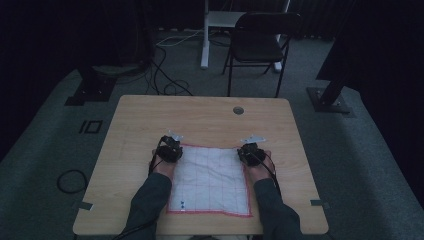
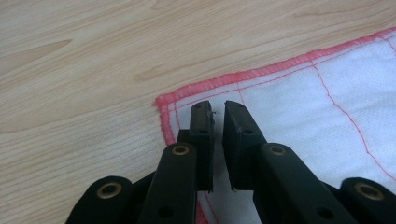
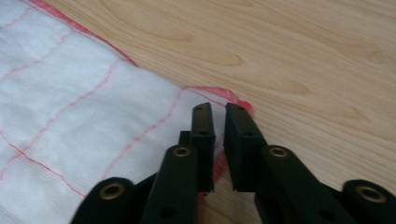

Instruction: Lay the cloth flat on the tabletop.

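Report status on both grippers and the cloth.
Left gripper, right gripper: fingers nearly closed, each at a far cloth corner. Cloth flat on table. Nothing in the way.

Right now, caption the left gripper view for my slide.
Left gripper, nearly closed, poised over the red-edged corner of a white cloth on a wooden table.
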`<state>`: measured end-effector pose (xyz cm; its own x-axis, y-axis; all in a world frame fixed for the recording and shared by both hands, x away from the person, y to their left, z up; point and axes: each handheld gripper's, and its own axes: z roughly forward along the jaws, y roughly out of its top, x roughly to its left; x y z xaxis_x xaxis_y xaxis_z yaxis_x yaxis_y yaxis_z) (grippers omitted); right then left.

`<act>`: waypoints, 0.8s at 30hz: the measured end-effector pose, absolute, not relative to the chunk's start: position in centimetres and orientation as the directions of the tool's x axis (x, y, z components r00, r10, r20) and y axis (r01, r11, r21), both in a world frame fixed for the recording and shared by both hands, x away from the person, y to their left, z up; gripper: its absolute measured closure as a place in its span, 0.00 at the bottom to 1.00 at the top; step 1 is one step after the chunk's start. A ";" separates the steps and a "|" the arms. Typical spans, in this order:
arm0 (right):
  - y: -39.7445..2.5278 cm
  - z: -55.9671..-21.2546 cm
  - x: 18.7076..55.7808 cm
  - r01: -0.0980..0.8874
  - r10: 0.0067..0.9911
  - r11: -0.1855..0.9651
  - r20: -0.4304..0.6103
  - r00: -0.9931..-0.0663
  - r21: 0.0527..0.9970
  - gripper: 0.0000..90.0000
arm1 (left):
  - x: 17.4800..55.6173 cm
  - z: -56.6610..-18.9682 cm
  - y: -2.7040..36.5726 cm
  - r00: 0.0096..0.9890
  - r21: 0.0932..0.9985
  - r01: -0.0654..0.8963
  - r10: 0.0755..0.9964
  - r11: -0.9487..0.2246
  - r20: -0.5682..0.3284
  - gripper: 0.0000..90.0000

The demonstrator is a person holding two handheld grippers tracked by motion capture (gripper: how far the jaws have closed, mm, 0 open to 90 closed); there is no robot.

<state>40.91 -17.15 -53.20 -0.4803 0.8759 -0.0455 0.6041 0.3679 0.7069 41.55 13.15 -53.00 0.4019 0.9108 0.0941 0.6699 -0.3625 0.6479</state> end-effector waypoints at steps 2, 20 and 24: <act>-16.8 -53.4 40.9 0.608 0.868 0.378 -0.039 -0.495 0.698 0.90 | 41.4 -53.0 13.1 0.407 0.647 0.668 0.908 -0.368 0.096 0.92; -16.3 -52.1 38.4 0.618 0.846 0.393 -0.006 -0.532 0.680 0.84 | 38.6 -51.8 14.0 0.487 0.686 0.619 0.872 -0.382 0.046 0.85; -15.8 -50.9 36.5 0.551 0.814 0.413 -0.023 -0.580 0.725 0.80 | 36.7 -50.4 13.9 0.510 0.722 0.573 0.859 -0.387 0.056 0.84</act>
<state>36.51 -15.84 -50.89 -0.5797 0.8145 -0.0226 0.5513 0.4125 0.7252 36.73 13.95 -50.44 0.5097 0.8586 0.0555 0.5732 -0.3870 0.7223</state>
